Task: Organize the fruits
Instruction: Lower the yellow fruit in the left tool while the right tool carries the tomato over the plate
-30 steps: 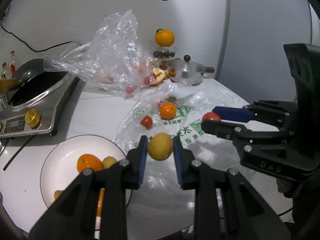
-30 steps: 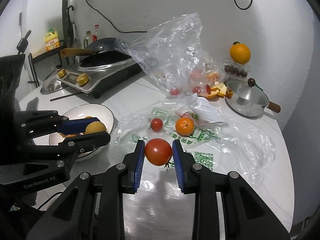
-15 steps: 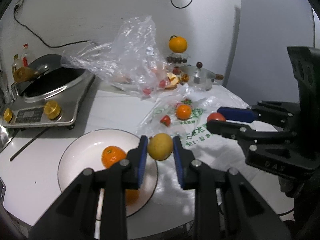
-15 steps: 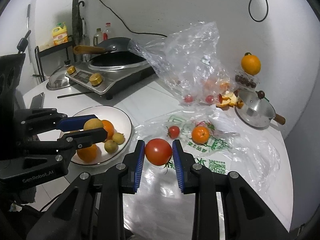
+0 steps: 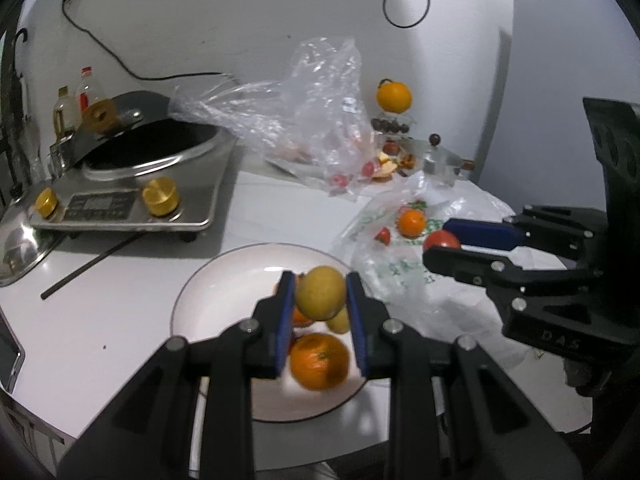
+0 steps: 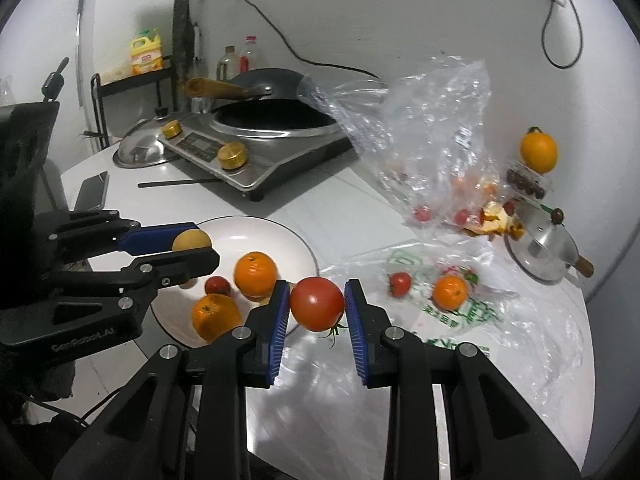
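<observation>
My left gripper (image 5: 320,296) is shut on a yellow fruit (image 5: 320,297) and holds it above the white plate (image 5: 232,280). The plate carries an orange (image 5: 319,361) and several smaller fruits. My right gripper (image 6: 317,307) is shut on a red tomato (image 6: 317,308), held above the plate's right rim (image 6: 310,252). In the right wrist view the left gripper (image 6: 192,248) hangs over the plate with the yellow fruit (image 6: 191,240). In the left wrist view the right gripper (image 5: 444,244) holds the tomato (image 5: 441,239) to the right.
A small orange (image 6: 450,293) and a small tomato (image 6: 400,283) lie on a flat printed plastic bag (image 6: 460,312). A crumpled clear bag (image 6: 424,128) with fruit, a steel pot (image 6: 540,246), an induction cooker with wok (image 6: 260,136) and a phone (image 6: 93,192) stand around.
Both grippers moved left with their fruits. The left gripper now hangs over the plate's middle; the right gripper has reached the plate's right rim.
</observation>
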{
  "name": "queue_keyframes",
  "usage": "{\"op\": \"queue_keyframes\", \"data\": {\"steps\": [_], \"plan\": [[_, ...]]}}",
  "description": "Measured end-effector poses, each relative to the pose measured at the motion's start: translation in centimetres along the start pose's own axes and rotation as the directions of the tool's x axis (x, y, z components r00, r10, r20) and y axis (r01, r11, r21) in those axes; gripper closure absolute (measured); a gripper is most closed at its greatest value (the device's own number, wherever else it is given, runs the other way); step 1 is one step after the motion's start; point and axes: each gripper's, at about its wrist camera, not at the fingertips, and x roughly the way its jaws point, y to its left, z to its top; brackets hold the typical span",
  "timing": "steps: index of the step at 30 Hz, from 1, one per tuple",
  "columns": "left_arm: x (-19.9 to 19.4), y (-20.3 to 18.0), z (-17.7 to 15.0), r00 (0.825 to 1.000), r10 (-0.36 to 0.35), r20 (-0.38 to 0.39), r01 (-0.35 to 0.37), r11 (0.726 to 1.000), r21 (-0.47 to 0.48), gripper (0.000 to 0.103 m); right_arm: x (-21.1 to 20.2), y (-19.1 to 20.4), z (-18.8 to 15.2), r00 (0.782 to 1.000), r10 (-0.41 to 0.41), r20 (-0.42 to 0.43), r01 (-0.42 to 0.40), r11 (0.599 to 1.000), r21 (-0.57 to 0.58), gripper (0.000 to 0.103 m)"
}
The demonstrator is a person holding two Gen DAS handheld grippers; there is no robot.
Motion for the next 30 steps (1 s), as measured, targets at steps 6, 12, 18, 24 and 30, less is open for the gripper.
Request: {"op": "queue_keyframes", "data": {"steps": [6, 12, 18, 24, 30], "plan": [[-0.2, 1.8, -0.4, 1.0, 0.024, 0.005, -0.024, 1.0, -0.019, 0.077, 1.1, 1.4, 0.6, 1.0, 0.015, -0.014, -0.015, 1.0, -0.023, 0.073], [0.2, 3.8, -1.0, 0.999, 0.051, -0.007, -0.051, 0.998, -0.04, 0.077, 2.1, 2.5, 1.0, 0.999, 0.028, -0.03, -0.03, 0.999, -0.038, 0.073], [0.8, 5.6, -1.7, 0.997, 0.078, -0.022, -0.079, 0.995, -0.059, 0.077, 3.2, 3.2, 1.1, 0.998, 0.04, -0.05, -0.042, 0.998, -0.046, 0.073], [1.6, 6.7, -2.2, 0.995, 0.088, -0.038, -0.091, 0.993, -0.073, 0.077, 4.2, 3.6, 1.2, 0.997, 0.046, -0.065, -0.05, 0.997, -0.052, 0.073], [2.8, 7.3, -2.6, 0.994, 0.092, -0.056, -0.096, 0.993, -0.075, 0.077, 5.0, 3.7, 1.3, 0.996, 0.05, -0.08, -0.055, 0.997, -0.051, 0.073]]}}
